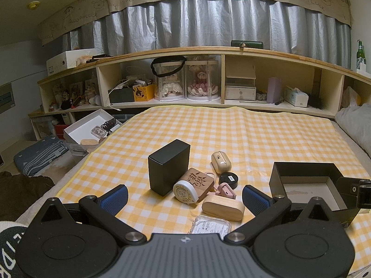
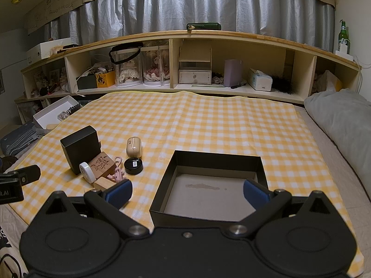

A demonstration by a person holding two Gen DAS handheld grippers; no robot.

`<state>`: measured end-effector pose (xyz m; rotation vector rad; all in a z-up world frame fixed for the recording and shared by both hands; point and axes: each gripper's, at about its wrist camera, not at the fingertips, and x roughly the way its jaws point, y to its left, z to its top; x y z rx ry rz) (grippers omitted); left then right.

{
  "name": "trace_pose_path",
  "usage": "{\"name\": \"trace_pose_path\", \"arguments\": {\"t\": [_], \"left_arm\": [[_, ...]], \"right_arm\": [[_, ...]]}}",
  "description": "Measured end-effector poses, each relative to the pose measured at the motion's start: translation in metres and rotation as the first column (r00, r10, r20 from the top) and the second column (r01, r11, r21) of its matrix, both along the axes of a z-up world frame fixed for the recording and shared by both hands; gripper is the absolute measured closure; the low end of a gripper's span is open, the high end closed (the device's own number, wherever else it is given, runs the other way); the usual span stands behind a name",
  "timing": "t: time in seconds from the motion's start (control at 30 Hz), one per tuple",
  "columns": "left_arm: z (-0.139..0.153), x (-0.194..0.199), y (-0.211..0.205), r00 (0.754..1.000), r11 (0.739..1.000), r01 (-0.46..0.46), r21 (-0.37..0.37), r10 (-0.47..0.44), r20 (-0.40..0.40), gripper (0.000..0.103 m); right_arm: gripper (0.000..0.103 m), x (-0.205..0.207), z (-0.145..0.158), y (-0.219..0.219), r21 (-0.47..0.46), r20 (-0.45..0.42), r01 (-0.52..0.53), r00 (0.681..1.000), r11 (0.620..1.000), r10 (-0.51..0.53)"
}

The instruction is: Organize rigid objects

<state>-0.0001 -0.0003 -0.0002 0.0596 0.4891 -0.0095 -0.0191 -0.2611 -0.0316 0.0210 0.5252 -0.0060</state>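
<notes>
A pile of small things lies on the yellow checked cloth (image 1: 231, 129): an upright black box (image 1: 168, 166), a white round tin (image 1: 184, 191), a carved wooden block (image 1: 199, 181), a wooden oval case (image 1: 223, 207), a pink clip (image 1: 225, 190), a black round tin (image 1: 228, 178), a beige case (image 1: 220, 158) and a clear packet (image 1: 209, 225). An open black tray (image 2: 208, 185) stands empty to the right. My left gripper (image 1: 185, 199) is open just before the pile. My right gripper (image 2: 186, 192) is open over the tray's near part.
A low shelf unit (image 2: 185, 69) full of dolls, boxes and tissues runs along the back. A grey pillow (image 2: 343, 120) lies at the right. A white open box (image 1: 92, 127) with small things sits off the cloth's left edge.
</notes>
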Motion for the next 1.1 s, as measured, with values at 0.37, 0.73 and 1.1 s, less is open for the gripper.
{"name": "trace_pose_path", "arguments": {"t": [0.37,0.73,1.1], "left_arm": [[0.0,0.0,0.0,1.0,1.0,-0.001,0.0,0.001,0.0,0.0],[0.0,0.0,0.0,1.0,1.0,0.0,0.002,0.0,0.0,0.0],[0.002,0.002,0.0,1.0,0.999,0.007,-0.032,-0.007,-0.005,0.0]], "right_arm": [[0.0,0.0,0.0,0.001,0.0,-0.001,0.0,1.0,1.0,0.0],[0.0,0.0,0.002,0.0,0.001,-0.003,0.001,1.0,1.0,-0.001],[0.0,-0.002,-0.002,-0.011,0.115,0.032,0.04,0.999,0.993,-0.044]]}}
